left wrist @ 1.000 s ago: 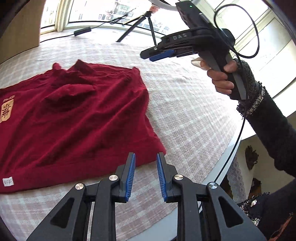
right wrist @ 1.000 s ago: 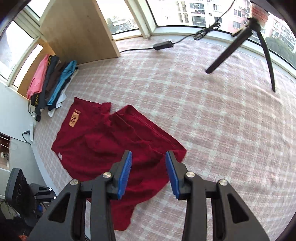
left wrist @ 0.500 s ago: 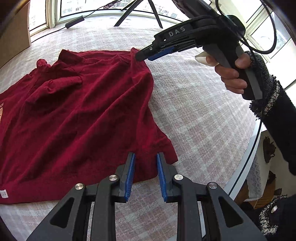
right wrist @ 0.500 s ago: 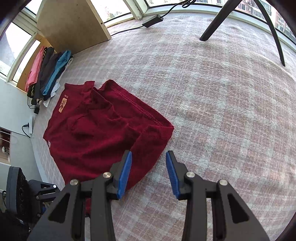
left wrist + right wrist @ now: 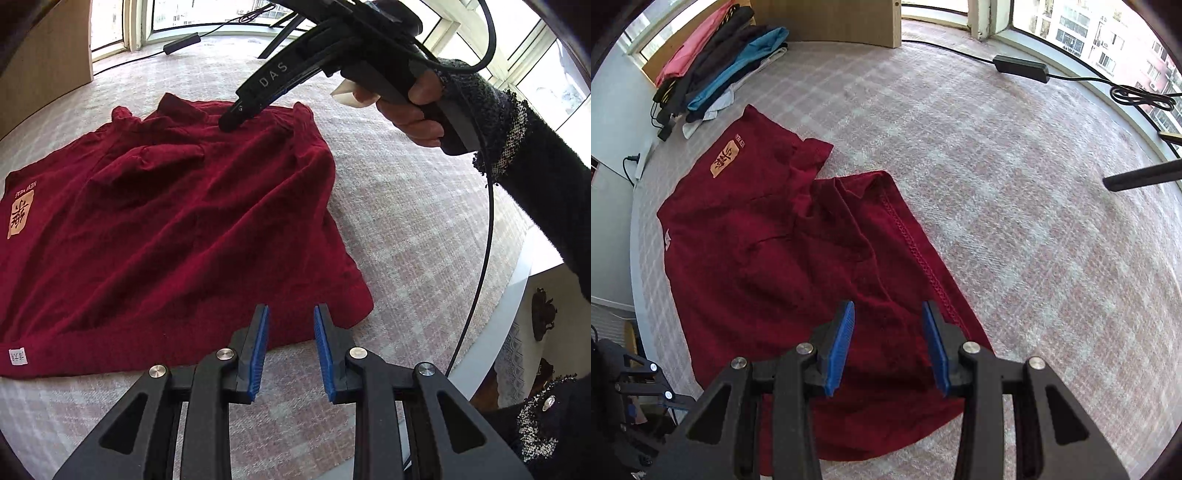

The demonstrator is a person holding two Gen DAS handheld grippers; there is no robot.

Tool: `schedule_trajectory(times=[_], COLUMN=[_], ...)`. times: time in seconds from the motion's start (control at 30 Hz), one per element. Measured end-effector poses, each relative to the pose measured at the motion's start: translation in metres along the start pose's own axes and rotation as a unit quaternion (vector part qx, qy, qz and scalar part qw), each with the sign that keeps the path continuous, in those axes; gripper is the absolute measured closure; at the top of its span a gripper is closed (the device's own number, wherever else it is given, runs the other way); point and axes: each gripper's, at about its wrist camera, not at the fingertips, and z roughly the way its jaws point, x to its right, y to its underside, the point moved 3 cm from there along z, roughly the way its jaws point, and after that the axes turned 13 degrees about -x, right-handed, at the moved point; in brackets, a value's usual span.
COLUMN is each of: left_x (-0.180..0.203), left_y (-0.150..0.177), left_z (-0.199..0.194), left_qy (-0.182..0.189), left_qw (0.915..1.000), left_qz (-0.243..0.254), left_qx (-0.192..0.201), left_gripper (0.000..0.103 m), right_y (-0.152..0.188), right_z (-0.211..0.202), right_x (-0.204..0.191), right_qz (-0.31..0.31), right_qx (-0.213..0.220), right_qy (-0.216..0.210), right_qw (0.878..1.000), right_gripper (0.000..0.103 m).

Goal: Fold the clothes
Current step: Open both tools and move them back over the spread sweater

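A dark red garment (image 5: 166,229) with a tan printed patch (image 5: 20,218) lies rumpled on the checked cloth. It also shows in the right wrist view (image 5: 798,280). My left gripper (image 5: 290,325) is open and empty, just above the garment's near hem by its right corner. My right gripper (image 5: 888,321) is open and empty, low over the garment near its stitched edge. In the left wrist view the right gripper (image 5: 231,120) hovers over the garment's far part.
A pile of folded clothes (image 5: 720,62) lies by a wooden board (image 5: 827,22) at the back. A black power adapter (image 5: 1019,66) with cable and a tripod leg (image 5: 1141,177) sit on the cloth. The table edge (image 5: 495,325) runs at the right.
Both grippers moved closer to the garment. The right gripper came down and forward over its far part. The left gripper advanced to the near hem. Both stayed open.
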Motion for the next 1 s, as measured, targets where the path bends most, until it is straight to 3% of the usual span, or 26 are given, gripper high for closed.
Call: schedule_trajectory(times=[0.07,0.2,0.4,0.47,0.5,0.53,0.7,0.8,0.9,0.97,1.0], left_x=[-0.016,-0.052,-0.092,-0.102,-0.105,-0.104,-0.107,-0.103,-0.092,-0.079,-0.073], left_y=[0.006,0.017,0.034,0.033,0.030,0.025,0.019,0.018,0.022,0.019,0.018], left_z=[-0.010,-0.022,-0.029,-0.030,-0.029,-0.027,-0.020,-0.023,-0.033,-0.036,-0.037], left_qy=[-0.008,-0.026,-0.040,-0.040,-0.040,-0.037,-0.026,-0.028,-0.021,-0.015,-0.012], left_qw=[0.9996,0.9968,0.9935,0.9934,0.9932,0.9932,0.9938,0.9942,0.9962,0.9978,0.9984], left_qz=[-0.022,-0.071,-0.104,-0.105,-0.106,-0.108,-0.105,-0.101,-0.081,-0.059,-0.048], left_qx=[0.012,0.023,0.025,0.025,0.025,0.025,0.027,0.025,0.027,0.027,0.027], left_gripper=[0.079,0.077,0.077,0.077,0.077,0.077,0.077,0.077,0.077,0.077,0.077], right_y=[-0.008,-0.031,-0.068,-0.072,-0.073,-0.075,-0.102,-0.118,-0.115,-0.098,-0.086], right_z=[0.000,-0.013,0.003,0.007,0.006,0.004,-0.017,0.007,0.003,-0.014,-0.021], right_x=[-0.008,-0.013,-0.014,-0.016,-0.017,-0.018,-0.022,-0.020,-0.012,-0.003,0.002], right_qz=[-0.013,-0.016,-0.003,-0.007,-0.009,-0.011,-0.020,-0.024,-0.013,-0.020,-0.029], right_qx=[0.003,0.028,-0.006,-0.016,-0.017,-0.018,0.024,-0.020,-0.027,-0.009,-0.003], right_qy=[0.012,-0.020,-0.043,-0.026,-0.032,-0.041,-0.016,-0.007,-0.020,-0.048,-0.041], right_qw=[1.000,0.999,0.999,1.000,0.999,0.999,0.999,0.999,0.999,0.999,0.999], right_gripper=[0.065,0.065,0.067,0.079,0.097,0.098,0.098,0.098,0.093,0.091,0.089])
